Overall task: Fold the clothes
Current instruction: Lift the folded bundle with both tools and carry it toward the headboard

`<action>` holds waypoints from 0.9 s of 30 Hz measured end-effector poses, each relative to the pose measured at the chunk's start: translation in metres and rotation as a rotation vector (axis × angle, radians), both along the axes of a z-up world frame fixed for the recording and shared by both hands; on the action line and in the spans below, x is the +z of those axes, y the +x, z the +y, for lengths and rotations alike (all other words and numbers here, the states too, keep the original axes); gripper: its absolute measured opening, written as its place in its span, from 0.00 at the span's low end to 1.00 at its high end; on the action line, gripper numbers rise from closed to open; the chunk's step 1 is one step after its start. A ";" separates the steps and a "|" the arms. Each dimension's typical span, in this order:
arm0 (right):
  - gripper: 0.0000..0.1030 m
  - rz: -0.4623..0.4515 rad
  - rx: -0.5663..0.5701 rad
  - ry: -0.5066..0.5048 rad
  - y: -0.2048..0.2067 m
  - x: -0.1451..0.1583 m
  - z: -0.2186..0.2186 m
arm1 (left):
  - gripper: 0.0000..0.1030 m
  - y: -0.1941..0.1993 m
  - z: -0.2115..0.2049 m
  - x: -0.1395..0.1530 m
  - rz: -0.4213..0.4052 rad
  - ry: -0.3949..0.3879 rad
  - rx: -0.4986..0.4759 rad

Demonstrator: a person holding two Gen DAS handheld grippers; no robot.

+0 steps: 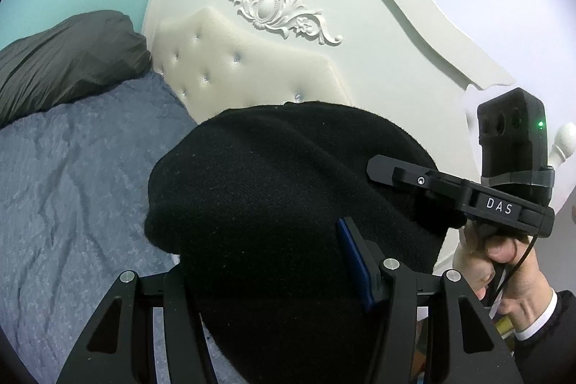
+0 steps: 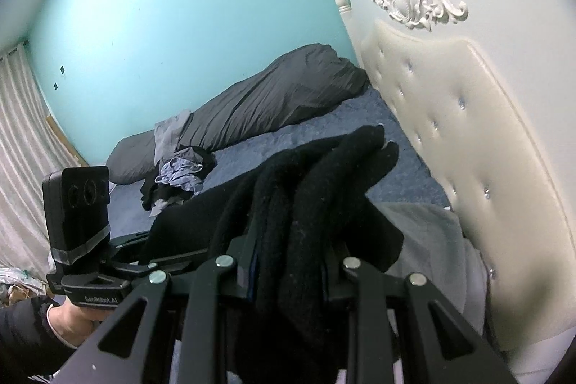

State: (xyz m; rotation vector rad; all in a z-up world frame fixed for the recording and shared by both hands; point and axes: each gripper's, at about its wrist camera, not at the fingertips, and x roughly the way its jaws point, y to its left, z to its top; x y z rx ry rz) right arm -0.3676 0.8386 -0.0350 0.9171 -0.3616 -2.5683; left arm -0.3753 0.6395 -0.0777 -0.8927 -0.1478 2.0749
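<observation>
A black fleece garment hangs bunched between both grippers, held above the blue bedspread. My left gripper is shut on its fabric; one blue pad shows, the other finger is hidden under cloth. The right gripper shows in the left wrist view, gripping the garment's right edge. In the right wrist view the garment is pinched in thick folds between my right gripper's fingers. The left gripper shows at lower left, holding the same garment.
A cream tufted headboard stands close on the right. A dark grey duvet lies along the turquoise wall. A pile of grey and black clothes sits on the bed. A grey cloth lies under the garment.
</observation>
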 end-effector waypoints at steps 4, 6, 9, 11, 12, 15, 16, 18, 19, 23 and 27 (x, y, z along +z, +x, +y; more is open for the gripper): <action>0.23 0.013 -0.006 0.007 -0.005 -0.001 0.009 | 0.58 -0.004 0.015 -0.001 0.021 -0.006 -0.001; 0.23 0.019 -0.009 0.011 -0.007 -0.002 0.013 | 0.58 -0.006 0.022 -0.003 0.030 -0.010 0.001; 0.23 0.030 -0.012 0.016 -0.012 -0.005 0.018 | 0.58 -0.008 0.029 -0.007 0.047 -0.015 0.007; 0.23 0.034 -0.014 0.017 -0.014 -0.008 0.022 | 0.57 -0.009 0.034 -0.010 0.057 -0.018 0.011; 0.23 0.036 -0.015 0.016 -0.015 -0.010 0.024 | 0.57 -0.010 0.037 -0.012 0.058 -0.019 0.012; 0.23 0.039 -0.020 0.016 -0.019 -0.016 0.030 | 0.58 -0.012 0.046 -0.022 0.066 -0.024 0.016; 0.23 0.039 -0.021 0.017 -0.020 -0.019 0.032 | 0.58 -0.012 0.049 -0.024 0.067 -0.027 0.017; 0.23 0.036 -0.024 0.019 -0.022 -0.025 0.036 | 0.57 -0.012 0.054 -0.030 0.077 -0.035 0.018; 0.23 0.036 -0.025 0.020 -0.022 -0.028 0.038 | 0.58 -0.011 0.056 -0.033 0.088 -0.042 0.018; 0.23 0.031 -0.032 0.014 -0.022 -0.044 0.045 | 0.57 -0.010 0.066 -0.052 0.086 -0.062 0.021; 0.23 -0.010 -0.041 0.015 -0.022 -0.068 0.050 | 0.57 -0.011 0.073 -0.074 0.038 -0.073 0.013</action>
